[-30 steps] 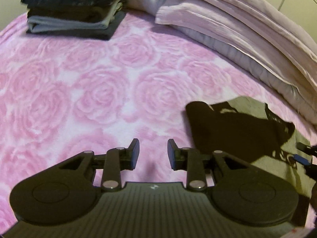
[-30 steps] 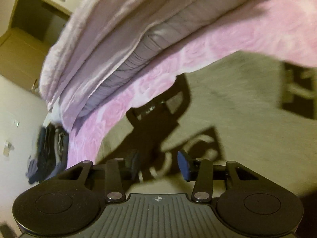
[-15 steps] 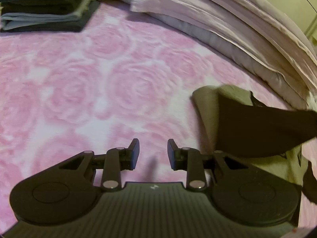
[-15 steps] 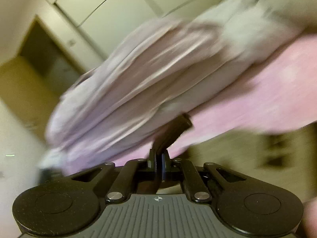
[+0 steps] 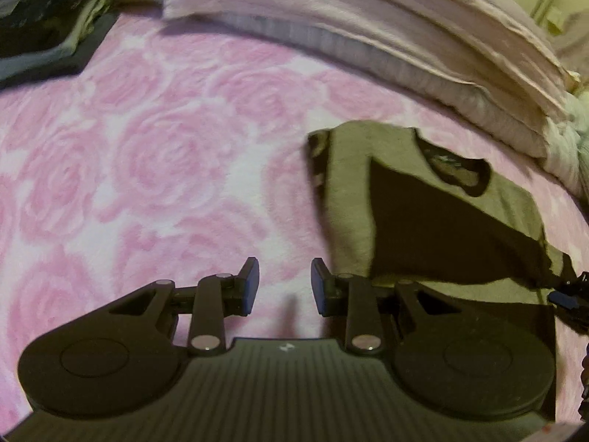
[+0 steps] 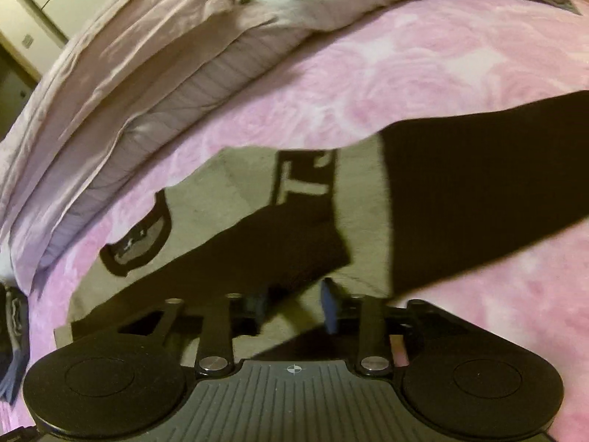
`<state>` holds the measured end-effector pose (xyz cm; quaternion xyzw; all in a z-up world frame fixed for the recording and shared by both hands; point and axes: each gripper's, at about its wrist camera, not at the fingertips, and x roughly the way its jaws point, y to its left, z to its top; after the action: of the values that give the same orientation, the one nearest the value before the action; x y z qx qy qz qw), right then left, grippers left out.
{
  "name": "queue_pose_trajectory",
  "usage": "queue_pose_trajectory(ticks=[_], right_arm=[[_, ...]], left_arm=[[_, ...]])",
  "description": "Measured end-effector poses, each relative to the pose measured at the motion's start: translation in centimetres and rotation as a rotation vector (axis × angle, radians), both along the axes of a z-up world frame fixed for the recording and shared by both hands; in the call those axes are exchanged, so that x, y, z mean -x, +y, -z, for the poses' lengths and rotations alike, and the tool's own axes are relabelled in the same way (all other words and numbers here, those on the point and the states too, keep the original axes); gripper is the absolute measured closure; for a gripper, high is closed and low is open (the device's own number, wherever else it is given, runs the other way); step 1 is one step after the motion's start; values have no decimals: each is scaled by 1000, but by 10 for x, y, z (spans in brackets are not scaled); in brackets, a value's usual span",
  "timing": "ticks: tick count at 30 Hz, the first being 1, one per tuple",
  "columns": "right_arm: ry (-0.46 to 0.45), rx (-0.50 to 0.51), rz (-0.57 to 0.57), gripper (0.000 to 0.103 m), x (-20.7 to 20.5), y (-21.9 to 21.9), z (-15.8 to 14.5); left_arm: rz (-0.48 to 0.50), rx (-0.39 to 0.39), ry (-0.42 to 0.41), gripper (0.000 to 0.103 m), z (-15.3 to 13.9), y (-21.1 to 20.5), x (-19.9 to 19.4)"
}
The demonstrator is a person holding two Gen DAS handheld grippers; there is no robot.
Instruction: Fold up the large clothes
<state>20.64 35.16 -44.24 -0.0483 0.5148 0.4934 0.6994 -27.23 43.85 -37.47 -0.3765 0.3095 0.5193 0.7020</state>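
An olive T-shirt (image 5: 349, 191) with black sleeves lies flat on the pink rose blanket (image 5: 165, 154), collar (image 6: 136, 235) toward the pillows. One black sleeve (image 6: 276, 250) lies folded across the shirt's body. The other black sleeve (image 6: 478, 199) stretches out to the right. My right gripper (image 6: 294, 305) hovers just above the folded sleeve's edge, its jaws opening, with no cloth pinched between the pads. My left gripper (image 5: 281, 287) stands open and empty over bare blanket, just left of the shirt's edge. A fingertip of the right gripper (image 5: 567, 294) shows at the far right of the left wrist view.
A stack of folded dark clothes (image 5: 44, 18) sits at the far left of the bed. Pale pink pillows and bedding (image 5: 368, 37) run along the back edge behind the shirt, also pillows (image 6: 129, 73). Wardrobe doors stand beyond the bed.
My right gripper, shut on the black sleeve half a second ago, has carried it over the shirt and let go. My left gripper has slid right toward the shirt's edge.
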Motion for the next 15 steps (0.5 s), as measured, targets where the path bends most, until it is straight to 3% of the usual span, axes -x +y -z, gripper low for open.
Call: queue_pose_trajectory(ticks=[6,9,12,15], right_arm=[[105,-90,61,72,-35,-12,0],[71,-11,39,72,-45,-10,7],[91,-40,81,72,-70,-35,-6],[109,-53,230,69,-119,-77,-12]], left_arm=[[150,-74,-3,78,-2,7,-56],[227,-9,87,78,26,17,-82],[227,-3,112,78,35,17,-85],[185,2,91,78,19,11,-74]])
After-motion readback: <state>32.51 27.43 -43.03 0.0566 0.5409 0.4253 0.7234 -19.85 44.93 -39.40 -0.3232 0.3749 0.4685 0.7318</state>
